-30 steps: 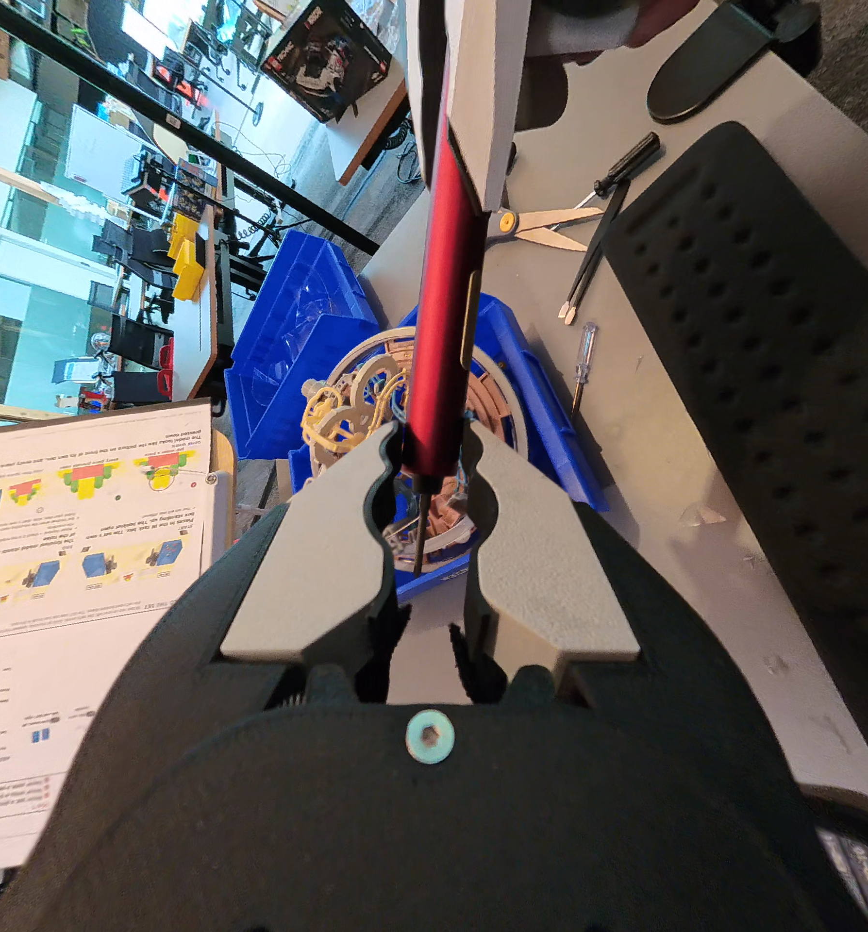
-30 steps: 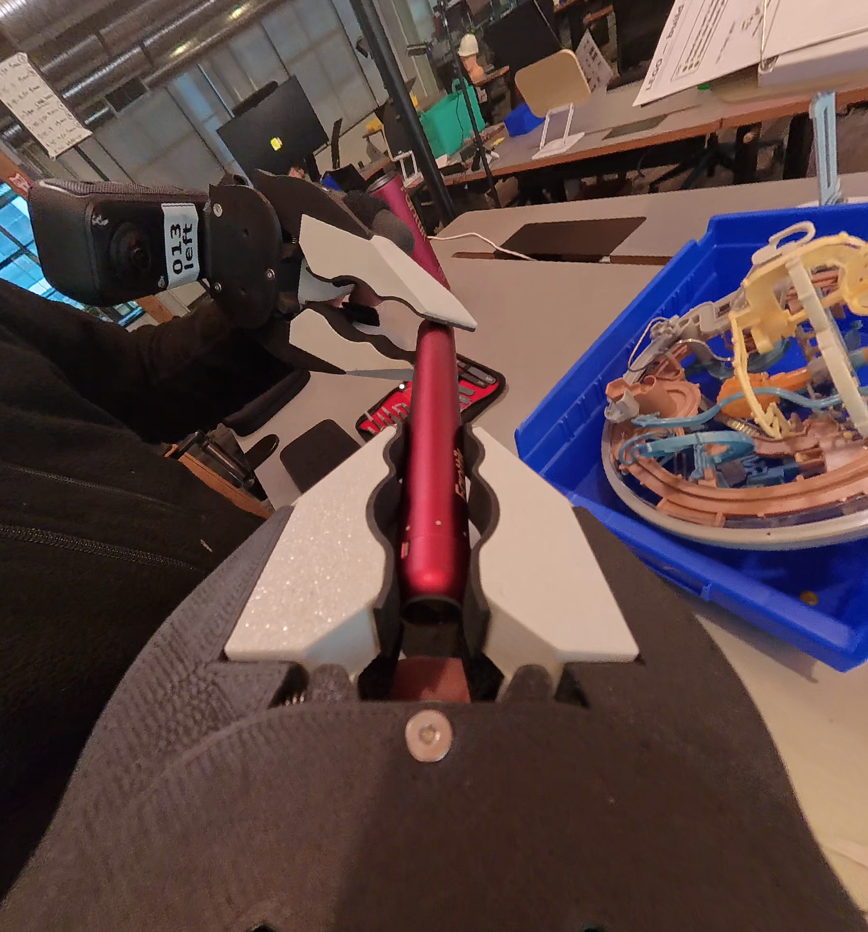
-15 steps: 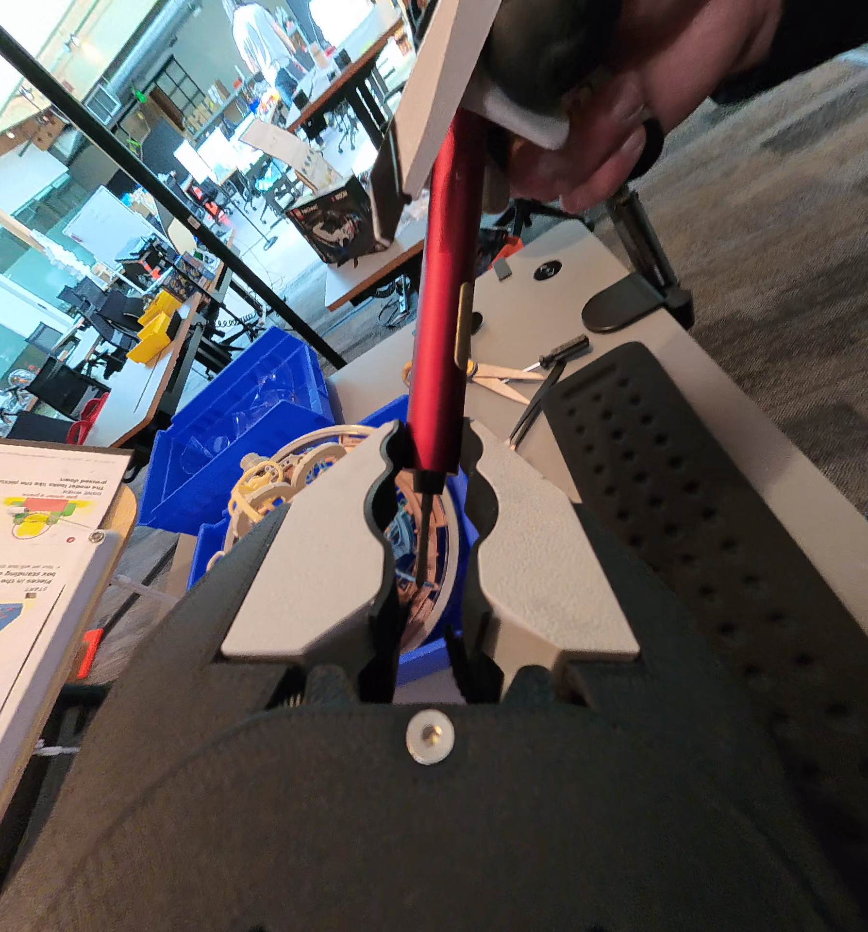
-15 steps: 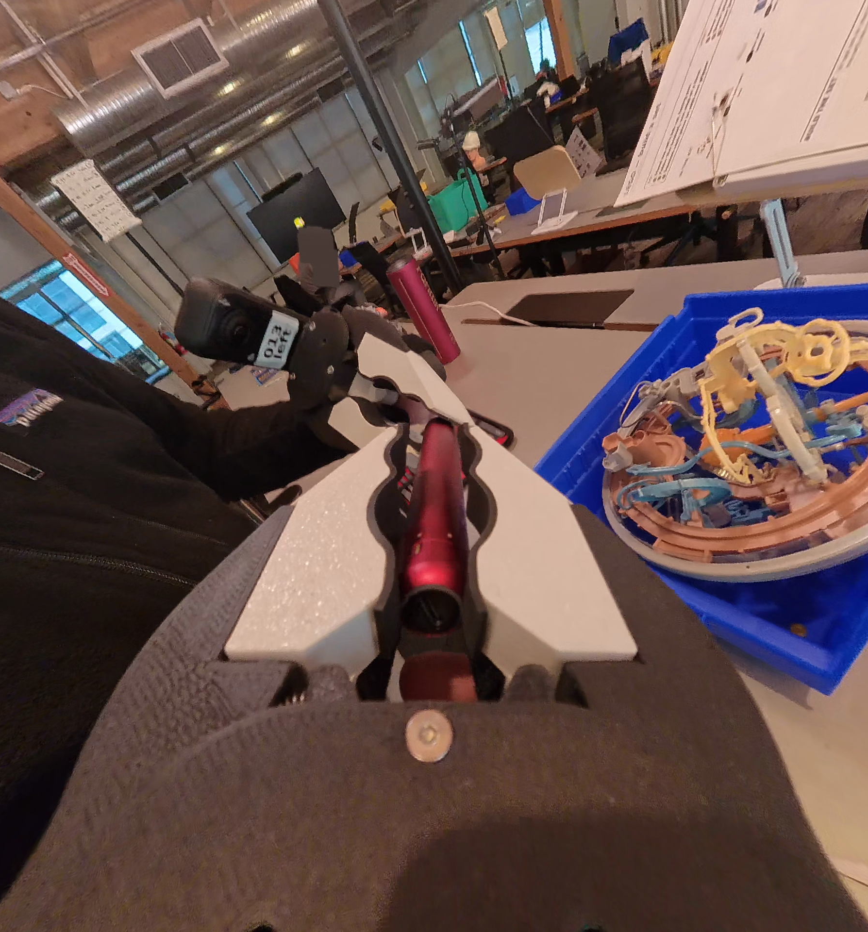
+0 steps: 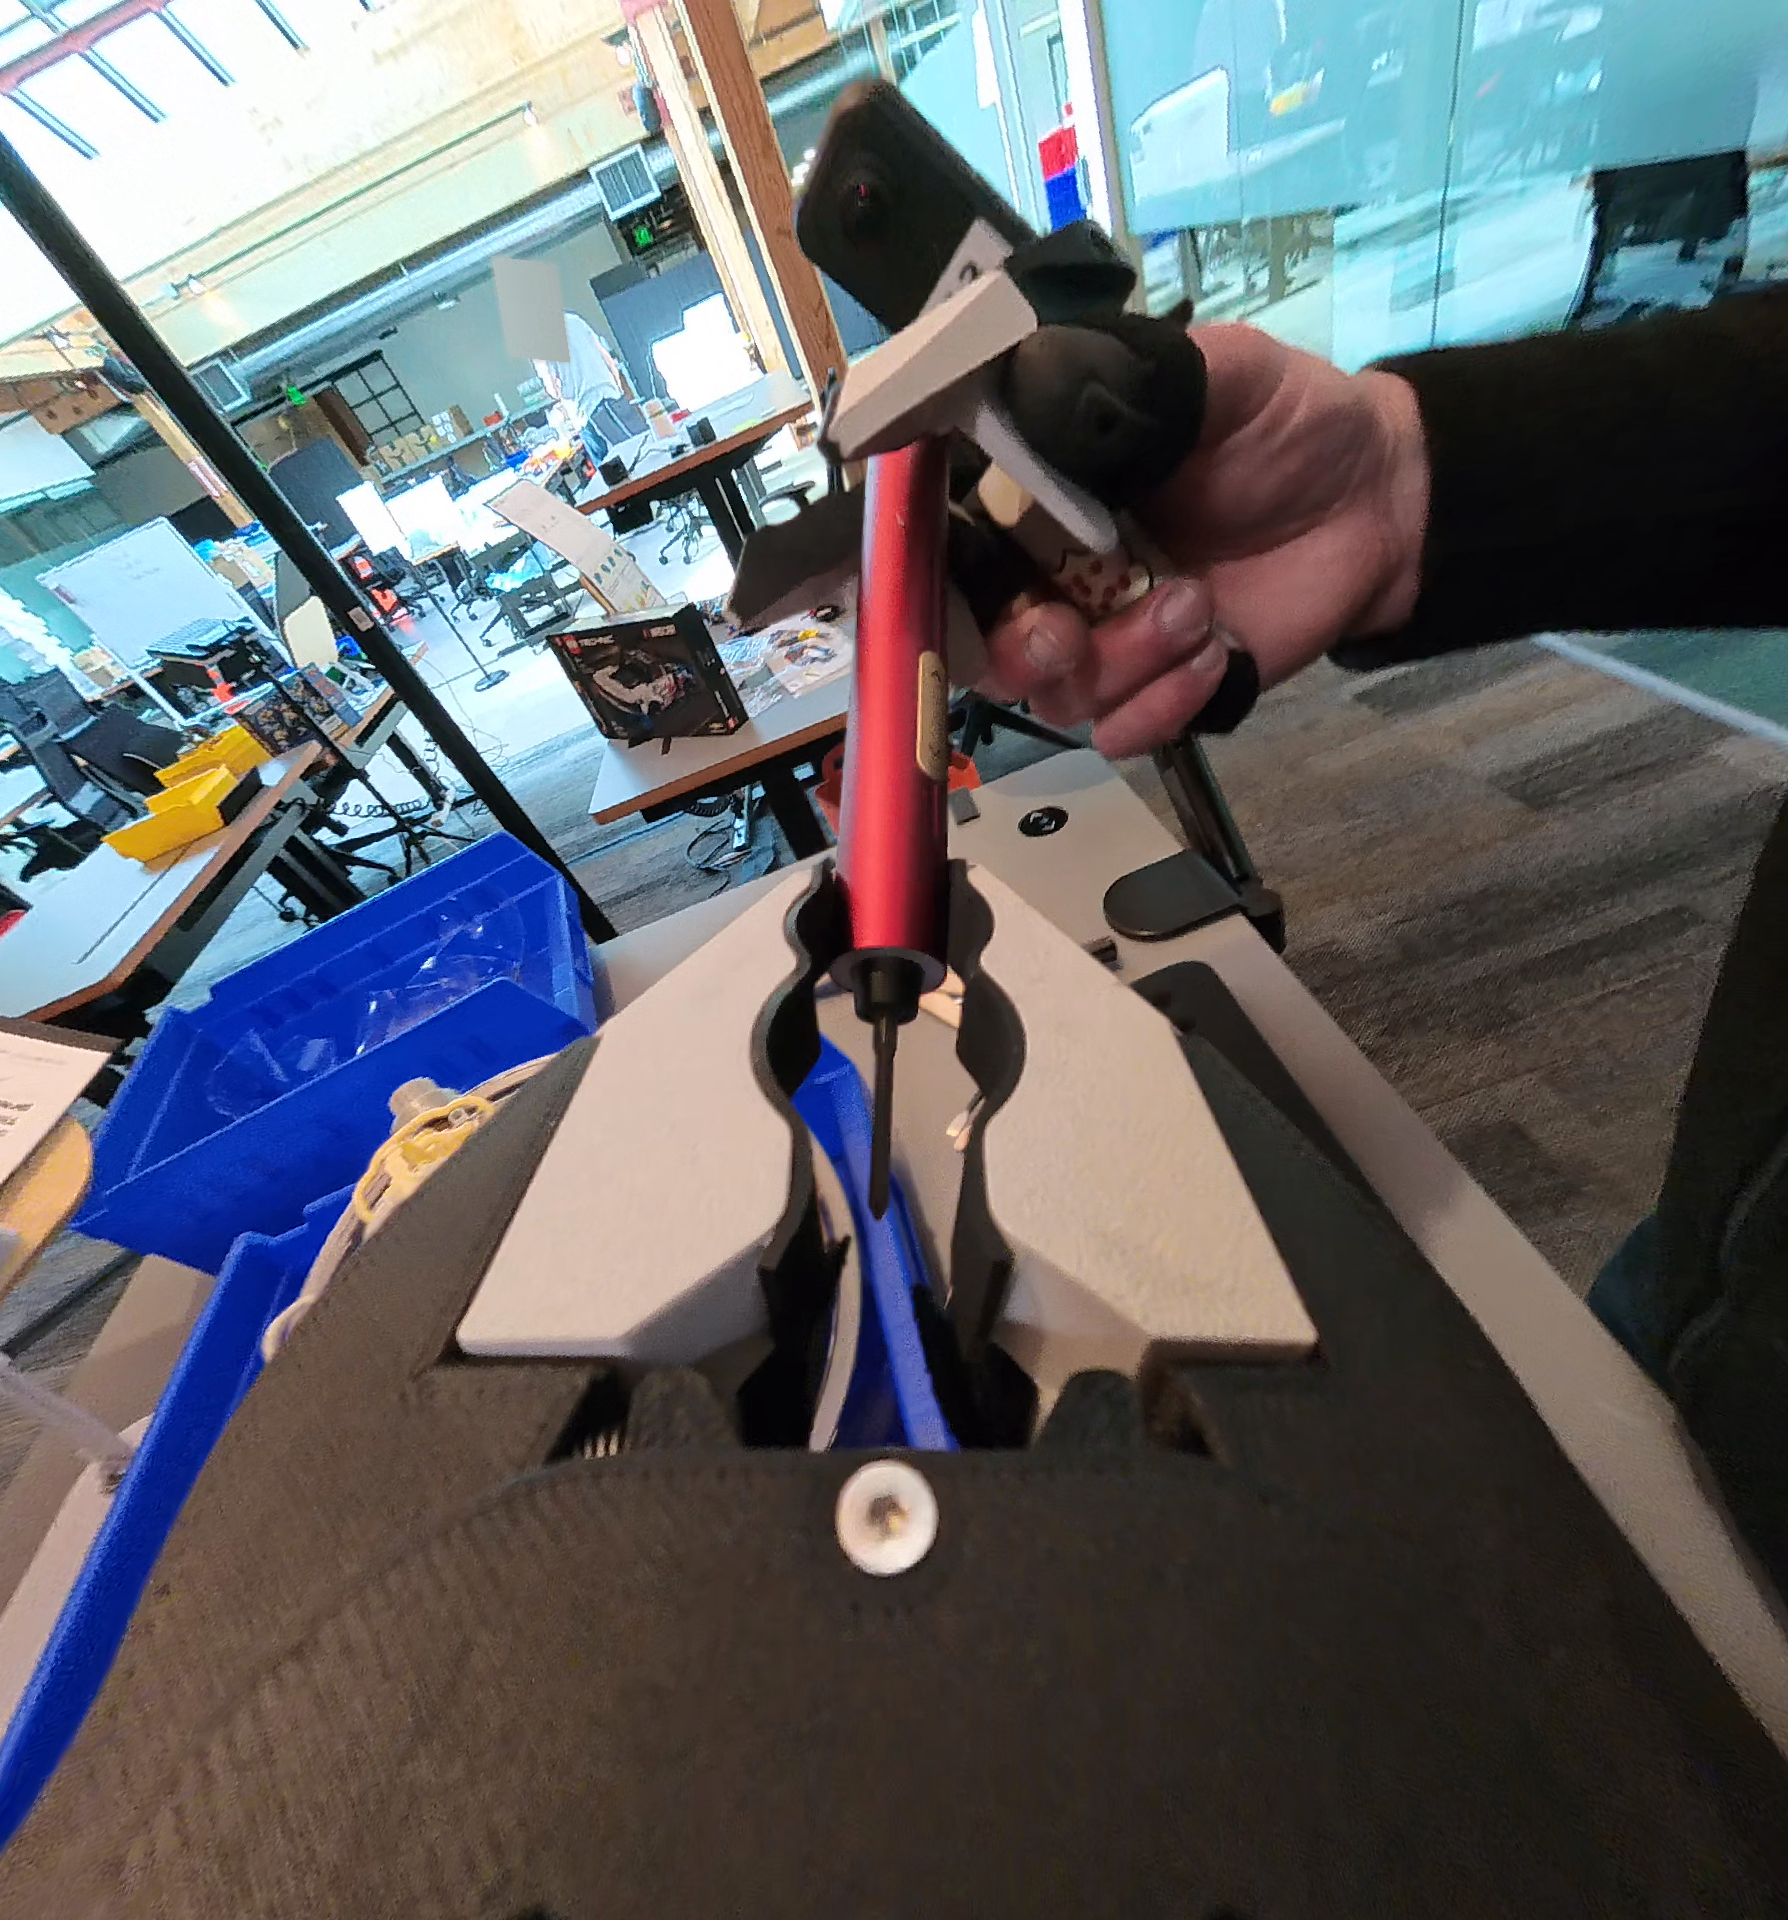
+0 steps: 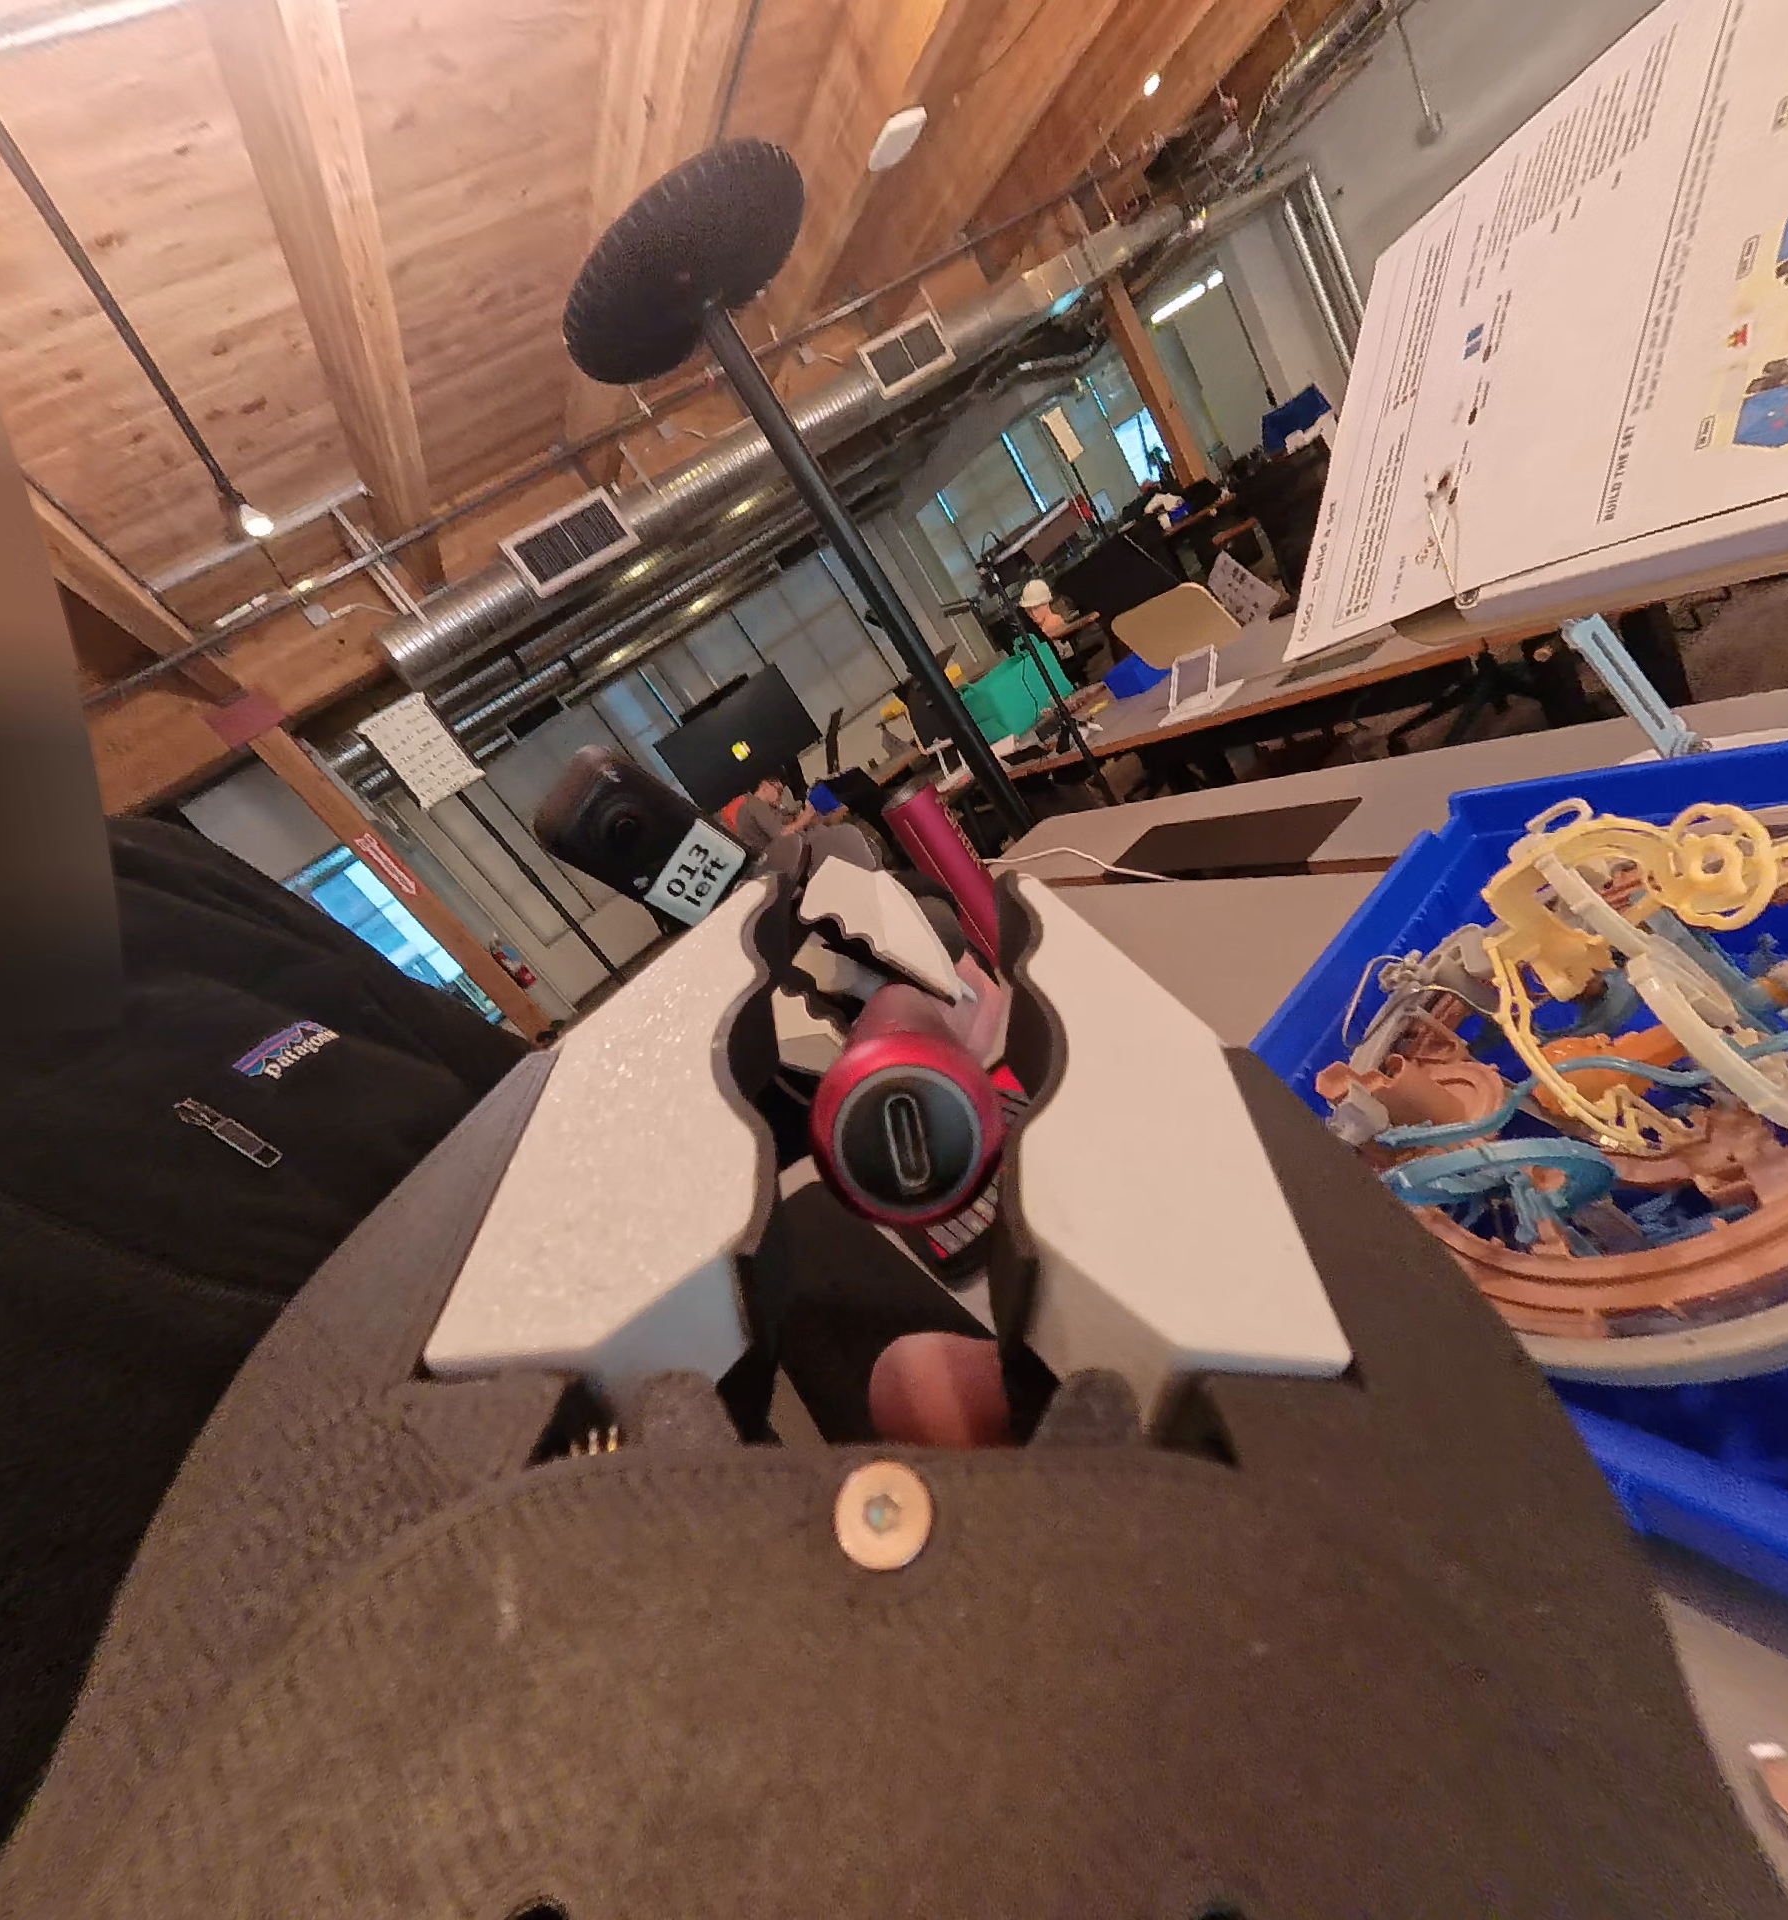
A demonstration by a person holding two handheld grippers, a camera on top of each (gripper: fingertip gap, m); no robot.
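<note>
A red electric screwdriver [image 5: 890, 675] stands nearly upright, its thin black bit [image 5: 877, 1101] pointing down between my fingers. My left gripper [image 5: 895, 904] is shut on its lower end, just above the bit. My right gripper [image 5: 817, 520], held by a hand [image 5: 1285, 520], sits at the screwdriver's upper end. In the right wrist view my right gripper [image 6: 890, 894] has its jaws apart. The screwdriver's rear end [image 6: 905, 1138] with its port lies loose between them, with a gap on the left. The left gripper [image 6: 890, 977] grips the far end there.
A blue bin [image 6: 1492, 831] holding a clear maze ball [image 6: 1596, 1091] sits just right of my right gripper. A second blue bin [image 5: 350, 1039] is behind it. An instruction sheet on a stand [image 6: 1596, 312], a black mat [image 5: 1233, 1039] and a black pole [image 6: 838, 520] are nearby. Tip to tip, the grippers are about 7 cm apart.
My right gripper's jaws have opened and let go of the screwdriver. My left gripper keeps its hold. Both views have tilted upward, and the screwdriver's rear end now faces the right camera.
</note>
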